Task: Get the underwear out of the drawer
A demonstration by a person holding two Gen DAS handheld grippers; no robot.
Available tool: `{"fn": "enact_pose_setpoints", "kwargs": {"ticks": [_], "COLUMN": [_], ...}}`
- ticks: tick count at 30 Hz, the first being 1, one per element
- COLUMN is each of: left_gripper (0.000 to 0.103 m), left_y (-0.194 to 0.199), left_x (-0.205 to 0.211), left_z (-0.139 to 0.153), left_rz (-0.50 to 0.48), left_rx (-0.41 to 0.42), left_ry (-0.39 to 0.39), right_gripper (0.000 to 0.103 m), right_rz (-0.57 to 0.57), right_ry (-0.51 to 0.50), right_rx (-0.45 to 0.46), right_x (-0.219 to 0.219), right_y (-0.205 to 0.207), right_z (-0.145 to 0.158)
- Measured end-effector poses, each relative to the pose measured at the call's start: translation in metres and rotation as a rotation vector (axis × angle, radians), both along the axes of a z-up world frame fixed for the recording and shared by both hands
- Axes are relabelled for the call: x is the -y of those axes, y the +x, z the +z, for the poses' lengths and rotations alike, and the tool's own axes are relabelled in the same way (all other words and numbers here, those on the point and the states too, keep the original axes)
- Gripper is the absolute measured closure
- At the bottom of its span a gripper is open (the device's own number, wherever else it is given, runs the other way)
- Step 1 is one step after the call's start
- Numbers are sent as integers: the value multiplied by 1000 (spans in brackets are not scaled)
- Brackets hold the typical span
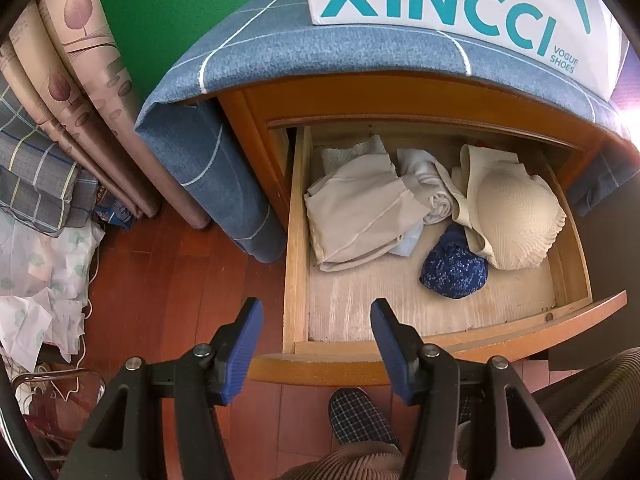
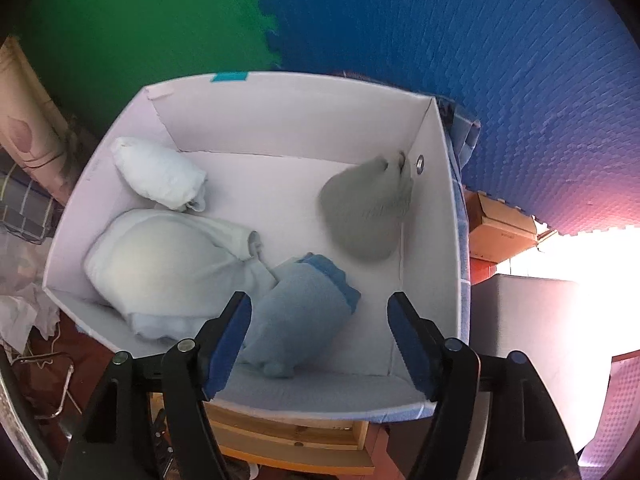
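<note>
The left gripper (image 1: 317,346) is hanging with its blue pads spread and nothing between them, pointing steeply down over the front rim of the open wooden drawer (image 1: 297,240). Ahead of it, inside the drawer, the underwear is lying in a loose heap: a beige folded garment (image 1: 360,216) ahead and slightly left of the claw, a beige bra (image 1: 516,220) ahead to the right, and a dark blue patterned bundle (image 1: 454,270) just beyond the right pad. The right gripper (image 2: 320,340) is hovering over a white box (image 2: 280,120), its jaws standing apart and gripping nothing. Just below its left pad a light blue rolled piece (image 2: 304,312) is resting on the box floor; a grey piece (image 2: 366,212), blurred and perhaps falling, is showing ahead to the right, with a pale bra (image 2: 160,264) to the left.
</note>
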State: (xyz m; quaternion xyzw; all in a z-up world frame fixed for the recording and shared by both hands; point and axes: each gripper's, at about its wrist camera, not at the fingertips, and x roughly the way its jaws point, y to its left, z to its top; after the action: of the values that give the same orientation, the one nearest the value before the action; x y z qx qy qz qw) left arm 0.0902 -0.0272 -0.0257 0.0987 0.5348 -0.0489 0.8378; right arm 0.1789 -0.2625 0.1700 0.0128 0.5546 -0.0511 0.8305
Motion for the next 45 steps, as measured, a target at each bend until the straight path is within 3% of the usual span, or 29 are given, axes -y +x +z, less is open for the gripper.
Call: {"fn": "enact_pose_setpoints", "kwargs": {"ticks": [7,15,23,33,45], "left_gripper": [46,46,46,46,46], "left_y": [1,1,1,3,25], "left_x": [-1,-3,-6,-5,9], "left_z": [-2,-4,-5,-9,-12], "left_rz": [-2,-3,4,-7,-99], "left_rx": [-21,-34,-43,-69,-65], "left_ry": [-15,-24,-37,-46,15], "right_gripper": [32,31,31,31,31], "right_rz": [40,64,64,-4,-56], "right_ry": [25,68,109,172,167], "right_rx": [21,-5,-96,-214,-193], "right_x": [-4,-6,-12,-9,-2], "right_y": [-40,-106,-143,-147,-128], "right_z": [17,2,-56,-150,-199]}}
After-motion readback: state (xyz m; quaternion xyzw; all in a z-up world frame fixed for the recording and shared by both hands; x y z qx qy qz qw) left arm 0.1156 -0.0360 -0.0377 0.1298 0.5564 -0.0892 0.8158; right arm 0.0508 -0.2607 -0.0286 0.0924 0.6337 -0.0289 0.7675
